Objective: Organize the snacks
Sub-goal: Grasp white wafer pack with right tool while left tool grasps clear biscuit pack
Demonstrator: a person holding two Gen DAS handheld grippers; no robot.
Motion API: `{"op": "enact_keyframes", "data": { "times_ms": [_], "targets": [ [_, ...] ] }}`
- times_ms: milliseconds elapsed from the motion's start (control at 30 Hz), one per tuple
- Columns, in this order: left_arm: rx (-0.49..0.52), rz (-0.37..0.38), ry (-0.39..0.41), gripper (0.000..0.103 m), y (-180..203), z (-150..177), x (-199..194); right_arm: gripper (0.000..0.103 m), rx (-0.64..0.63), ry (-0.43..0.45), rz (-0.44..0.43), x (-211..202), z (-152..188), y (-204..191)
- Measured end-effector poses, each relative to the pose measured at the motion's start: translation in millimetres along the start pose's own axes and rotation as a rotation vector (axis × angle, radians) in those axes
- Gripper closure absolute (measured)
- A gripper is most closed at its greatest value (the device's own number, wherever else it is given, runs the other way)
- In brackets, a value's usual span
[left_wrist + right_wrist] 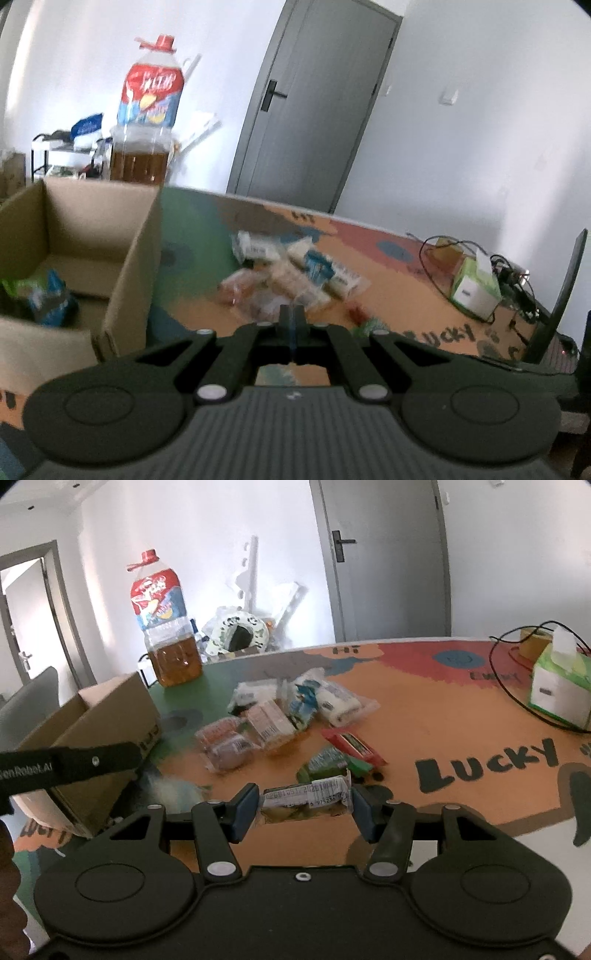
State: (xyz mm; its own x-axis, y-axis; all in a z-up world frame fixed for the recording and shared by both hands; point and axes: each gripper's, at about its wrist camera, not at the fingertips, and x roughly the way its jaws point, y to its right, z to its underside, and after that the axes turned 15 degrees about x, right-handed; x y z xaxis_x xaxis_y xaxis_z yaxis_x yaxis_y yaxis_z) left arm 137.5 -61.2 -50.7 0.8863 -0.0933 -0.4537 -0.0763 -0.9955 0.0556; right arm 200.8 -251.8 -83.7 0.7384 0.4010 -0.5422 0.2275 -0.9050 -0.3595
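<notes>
Gripping a barcoded snack packet [304,800], right claw [303,808] overlooks "LUCKY" tablecloth [487,764].

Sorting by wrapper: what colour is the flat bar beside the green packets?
Red, with a dark label; the flat bar shows best in the right wrist view.

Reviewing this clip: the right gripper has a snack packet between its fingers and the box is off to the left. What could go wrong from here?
1. The right gripper holds the snack packet only by its crinkly ends, so it may buckle and slip out on the way.
2. The left gripper, shut and empty, sits between the pile and the cardboard box; the two tools could collide.
3. A low carry could catch the box wall or sweep the red packet along.
</notes>
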Motion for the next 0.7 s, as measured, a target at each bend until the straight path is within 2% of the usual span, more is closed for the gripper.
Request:
{"op": "enact_keyframes", "data": {
  "times_ms": [167,233,300,333,400,433,467,533,700],
  "targets": [
    [0.008,0.003,0.003,0.103,-4.8,-10.5,-4.3,0.048,-0.008,0.018,-0.020,-0.7,-7.4,-7.9],
    [-0.002,0.011,-0.042,0.103,-7.7,-9.8,-0.6,0.048,-0.009,0.023,-0.025,-0.9,-8.5,-9.3],
    [-0.005,-0.018,-0.089,0.098,-7.6,-5.9,4.5,0.048,-0.010,0.021,-0.028,-0.2,-7.6,-9.9],
    [0.003,-0.023,-0.104,0.092,-6.3,-3.9,6.8,0.048,-0.010,0.019,-0.028,0.3,-6.8,-9.7],
    [0.011,-0.007,-0.121,0.065,-4.6,0.8,11.1,0.048,-0.008,0.017,-0.026,1.2,-5.3,-8.8],
    [0.013,-0.009,-0.126,0.038,-4.3,3.4,12.3,0.048,-0.005,0.014,-0.023,2.1,-4.6,-7.7],
    [0.014,-0.019,-0.122,0.024,-3.2,5.4,13.0,0.048,-0.003,0.011,-0.020,2.4,-3.8,-6.6],
    [0.031,-0.018,-0.114,0.022,-0.5,9.0,15.2,0.048,-0.001,0.010,-0.020,3.0,-2.9,-4.5],
    [0.034,-0.036,-0.180,0.022,1.4,18.7,30.6,0.048,0.012,0.015,-0.012,0.6,-1.9,3.3]
  ]
}}
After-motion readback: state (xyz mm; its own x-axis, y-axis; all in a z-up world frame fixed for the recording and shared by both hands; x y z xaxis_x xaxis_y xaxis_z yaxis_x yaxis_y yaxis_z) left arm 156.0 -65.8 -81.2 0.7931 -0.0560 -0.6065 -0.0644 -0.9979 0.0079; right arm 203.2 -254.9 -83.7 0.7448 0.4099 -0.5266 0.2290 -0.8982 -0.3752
